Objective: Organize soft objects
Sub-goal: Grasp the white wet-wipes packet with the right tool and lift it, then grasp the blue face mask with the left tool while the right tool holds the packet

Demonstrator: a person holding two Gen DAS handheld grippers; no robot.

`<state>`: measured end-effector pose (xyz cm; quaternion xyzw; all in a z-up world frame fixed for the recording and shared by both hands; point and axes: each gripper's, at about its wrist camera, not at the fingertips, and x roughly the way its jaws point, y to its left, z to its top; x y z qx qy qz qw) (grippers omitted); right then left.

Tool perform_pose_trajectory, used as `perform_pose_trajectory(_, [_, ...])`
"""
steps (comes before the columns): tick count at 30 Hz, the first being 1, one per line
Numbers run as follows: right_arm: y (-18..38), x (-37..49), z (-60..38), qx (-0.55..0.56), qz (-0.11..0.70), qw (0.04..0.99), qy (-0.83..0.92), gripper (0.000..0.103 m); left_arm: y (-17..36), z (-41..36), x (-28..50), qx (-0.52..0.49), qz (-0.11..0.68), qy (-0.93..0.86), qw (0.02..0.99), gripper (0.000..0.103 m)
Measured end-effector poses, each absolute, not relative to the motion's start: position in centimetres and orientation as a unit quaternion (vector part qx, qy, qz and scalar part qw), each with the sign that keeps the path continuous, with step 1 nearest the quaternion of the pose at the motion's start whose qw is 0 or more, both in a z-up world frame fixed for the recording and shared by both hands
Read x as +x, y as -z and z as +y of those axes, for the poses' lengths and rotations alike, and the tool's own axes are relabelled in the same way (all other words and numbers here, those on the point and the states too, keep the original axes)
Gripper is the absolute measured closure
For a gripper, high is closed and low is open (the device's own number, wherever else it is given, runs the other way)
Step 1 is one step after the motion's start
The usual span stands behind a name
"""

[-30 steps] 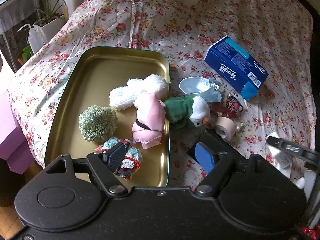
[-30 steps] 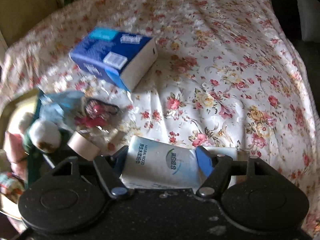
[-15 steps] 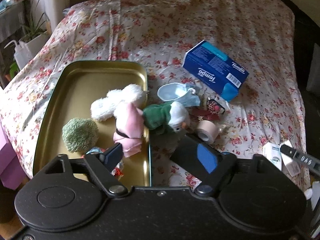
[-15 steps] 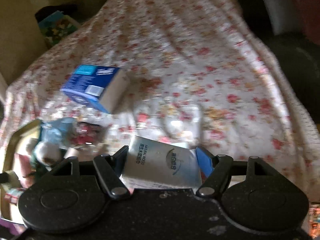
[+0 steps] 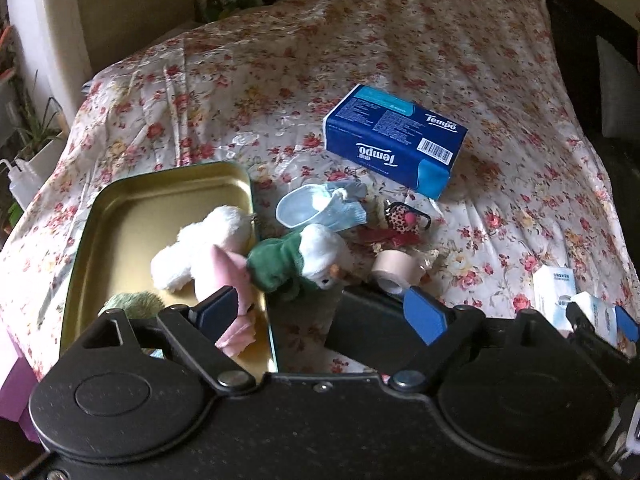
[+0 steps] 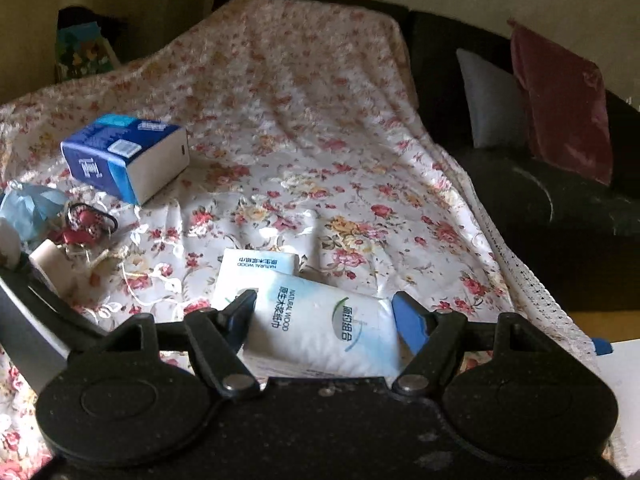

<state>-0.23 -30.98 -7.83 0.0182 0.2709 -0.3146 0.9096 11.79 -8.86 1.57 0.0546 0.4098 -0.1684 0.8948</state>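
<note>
Right wrist view: two white tissue packs [image 6: 320,328], one blue tissue box [image 6: 124,156].

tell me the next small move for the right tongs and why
Probably lower the white tissue pack, held between the right tongs, onto the floral cloth beside the second white pack and let go. The pack is between the pads, and its twin lies just ahead, so grouping them looks sensible.

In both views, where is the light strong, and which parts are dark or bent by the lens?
Left wrist view: sunlight falls on the floral cloth near the Tempo tissue box; the far corners are dark and curved. Right wrist view: bright patch mid-cloth, the sofa in shadow.
</note>
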Motion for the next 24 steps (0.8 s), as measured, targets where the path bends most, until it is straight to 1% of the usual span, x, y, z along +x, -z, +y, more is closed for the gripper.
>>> perform_pose_trajectory(6, [8.3,-0.7,-32.3,0.067,0.256,0.917,0.298,0.029,-1.7,-9.8,13.5,0.063,0.395,0.158,0.903,0.014])
perform_pose_trajectory(8, [8.5,-0.8,-32.4,0.073,0.25,0.92,0.292,0.028,-1.6,-10.2,14.6,0.068,0.389,0.149,0.906,0.006])
perform_pose_trajectory(11, [8.7,-0.9,-32.6,0.082,0.245,0.923,0.285,0.028,-1.0,-11.1,16.4,0.07,0.391,0.138,0.907,0.006])
perform_pose_trajectory(16, [9.0,-1.2,-32.9,0.096,0.235,0.926,0.281,0.028,0.6,-13.6,19.6,0.077,0.426,0.135,0.891,0.006])
perform_pose_trajectory(19, [9.1,-1.4,-33.0,0.103,0.23,0.927,0.279,0.028,1.5,-14.5,21.0,0.081,0.434,0.12,0.889,0.006])
perform_pose_trajectory(24, [9.4,-1.6,-33.0,0.11,0.222,0.929,0.277,0.028,2.8,-14.4,23.5,0.038,0.474,0.105,0.873,0.007])
